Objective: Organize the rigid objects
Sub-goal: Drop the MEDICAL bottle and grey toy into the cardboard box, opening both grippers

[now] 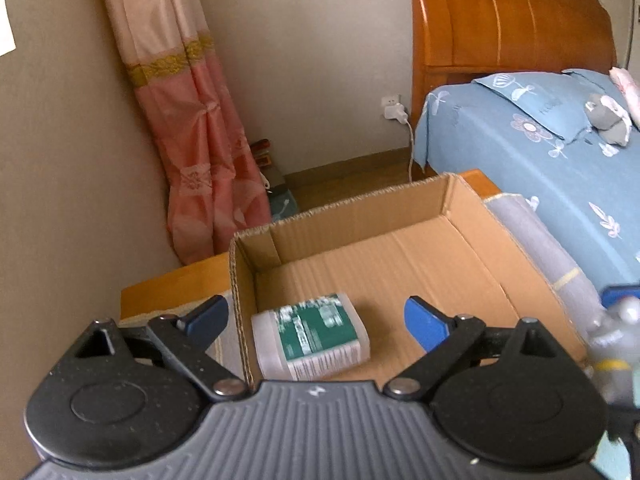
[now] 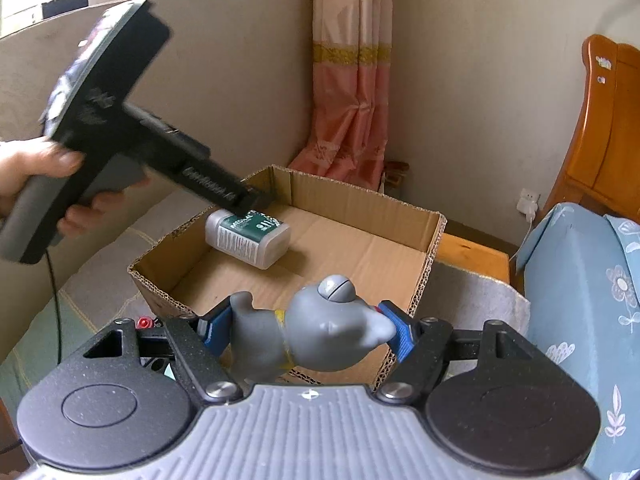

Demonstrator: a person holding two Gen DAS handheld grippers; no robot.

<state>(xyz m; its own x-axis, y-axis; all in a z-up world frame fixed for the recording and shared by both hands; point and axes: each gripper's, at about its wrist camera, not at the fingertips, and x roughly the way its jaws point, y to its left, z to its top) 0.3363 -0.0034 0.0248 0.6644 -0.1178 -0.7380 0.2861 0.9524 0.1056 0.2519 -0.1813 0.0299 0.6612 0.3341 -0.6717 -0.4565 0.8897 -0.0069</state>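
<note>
A white bottle with a green label [image 1: 312, 336] lies on its side on the floor of an open cardboard box [image 1: 360, 212]. My left gripper [image 1: 316, 320] hovers over it, open, with both blue pads clear of the bottle's ends. In the right wrist view the same bottle [image 2: 248, 238] lies at the box's far left corner, under the left tool's black body [image 2: 160, 136], which a hand [image 2: 32, 172] holds. My right gripper [image 2: 306, 328] is shut on a grey rubber animal toy [image 2: 320, 332], held sideways just above the near rim of the box [image 2: 436, 236].
The box sits on a grey mat [image 2: 472, 296] over a wooden stand [image 2: 472, 252]. A bed with a blue flowered sheet [image 1: 520, 152] and a wooden headboard [image 1: 500, 20] lies to the right. A pink curtain [image 1: 192, 140] hangs in the corner, near a wall socket with a charger [image 1: 394, 110].
</note>
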